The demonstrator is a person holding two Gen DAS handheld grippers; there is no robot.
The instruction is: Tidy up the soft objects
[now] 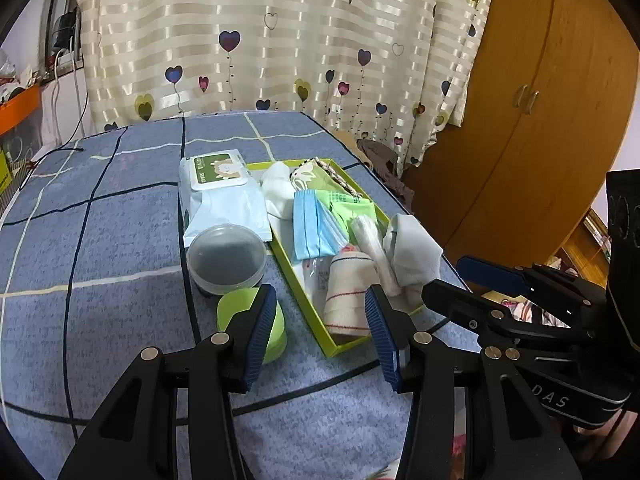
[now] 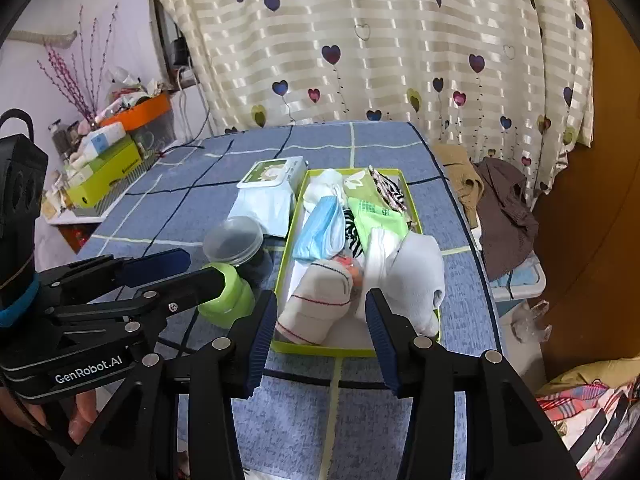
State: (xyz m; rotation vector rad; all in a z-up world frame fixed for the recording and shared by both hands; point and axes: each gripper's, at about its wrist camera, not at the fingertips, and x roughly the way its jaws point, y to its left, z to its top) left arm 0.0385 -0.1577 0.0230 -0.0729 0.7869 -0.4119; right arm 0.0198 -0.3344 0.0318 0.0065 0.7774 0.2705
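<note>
Green tray (image 2: 412, 200) holds socks; both grippers hang open above.

"GenRobot.AI" is printed on the left gripper (image 2: 176, 272); "DAS" on the right gripper (image 1: 460, 284).

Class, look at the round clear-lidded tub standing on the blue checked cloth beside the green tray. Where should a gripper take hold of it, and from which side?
Grip the round tub across its side wall just under the lid rim, coming from above. It stands upright, and the wet-wipes pack behind, the green container in front and the green tray alongside probably crowd a level approach.
</note>
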